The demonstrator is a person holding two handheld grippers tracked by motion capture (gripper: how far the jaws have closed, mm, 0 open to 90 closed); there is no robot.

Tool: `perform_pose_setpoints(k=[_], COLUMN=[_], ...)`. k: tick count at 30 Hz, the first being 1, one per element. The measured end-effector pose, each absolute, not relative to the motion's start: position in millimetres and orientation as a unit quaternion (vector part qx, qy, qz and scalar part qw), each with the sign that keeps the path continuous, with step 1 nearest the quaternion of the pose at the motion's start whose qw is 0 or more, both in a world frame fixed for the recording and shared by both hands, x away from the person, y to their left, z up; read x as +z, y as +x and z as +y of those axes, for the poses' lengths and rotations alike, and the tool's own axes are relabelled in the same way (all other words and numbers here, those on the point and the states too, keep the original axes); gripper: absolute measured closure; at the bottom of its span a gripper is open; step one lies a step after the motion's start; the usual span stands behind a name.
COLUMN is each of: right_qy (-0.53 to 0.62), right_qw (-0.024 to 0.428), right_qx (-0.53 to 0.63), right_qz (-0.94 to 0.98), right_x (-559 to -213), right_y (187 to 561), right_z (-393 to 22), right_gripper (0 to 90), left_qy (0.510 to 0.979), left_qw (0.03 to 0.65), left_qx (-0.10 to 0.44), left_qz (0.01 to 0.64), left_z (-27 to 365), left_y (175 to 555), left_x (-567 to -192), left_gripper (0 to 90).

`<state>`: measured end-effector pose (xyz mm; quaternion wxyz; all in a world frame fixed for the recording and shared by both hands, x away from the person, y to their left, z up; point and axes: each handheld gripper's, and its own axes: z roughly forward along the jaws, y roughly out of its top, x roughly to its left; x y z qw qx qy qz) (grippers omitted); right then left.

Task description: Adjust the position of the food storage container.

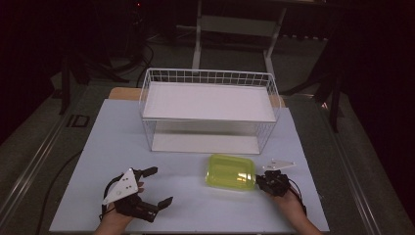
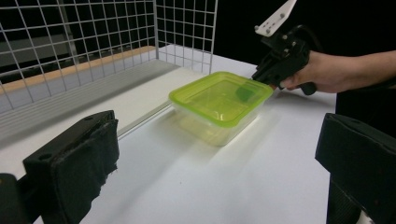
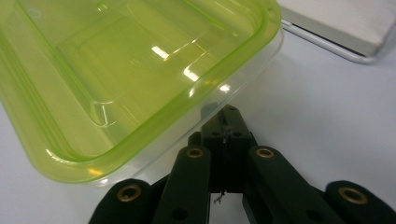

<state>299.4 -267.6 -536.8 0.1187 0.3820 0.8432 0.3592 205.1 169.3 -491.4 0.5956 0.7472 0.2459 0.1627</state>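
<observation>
Yellow-green plastic is what I look for first: from the high view the box (image 1: 231, 172) sits on the white surface (image 1: 195, 205), just in front of the wire basket (image 1: 208, 105) and toward the right. My right tool (image 1: 258, 179) is at its right edge; my left tool (image 1: 155, 186) hangs well apart from it on the left, jaws spread wide with nothing between them.

In the left gripper view, the box (image 2: 219, 100) lies ahead with its lid on, and the right tool (image 2: 258, 79) meets its far corner, near the basket (image 2: 93, 42).

In the right gripper view, the jaws are pressed together, their tips at the rim of the box (image 3: 140, 84); whether they pinch the lip or merely touch it I cannot tell.

I judge this to be the grasping step. Next I would need a sure hold on the rim before lifting, probably toward the basket, keeping the box level.
</observation>
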Motion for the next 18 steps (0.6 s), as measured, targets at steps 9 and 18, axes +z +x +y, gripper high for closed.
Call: perform_pose_setpoints(k=[9,18], right_qy=[0.370,0.358], right_qw=[0.110,0.105], right_qx=[0.372,0.380], right_qz=[0.844,0.847], right_x=[-534.4,-535.9], right_y=[308.2,311.9], right_z=[-244.5,-219.2], right_gripper=[89.9,89.9], left_qy=[0.747,0.748], left_qw=[0.596,0.597], left_qx=[0.162,0.160], left_qz=[0.245,0.243], left_z=[168.6,168.8], left_y=[204.7,204.4], left_x=[-491.3,-491.5], left_gripper=[0.3,0.3])
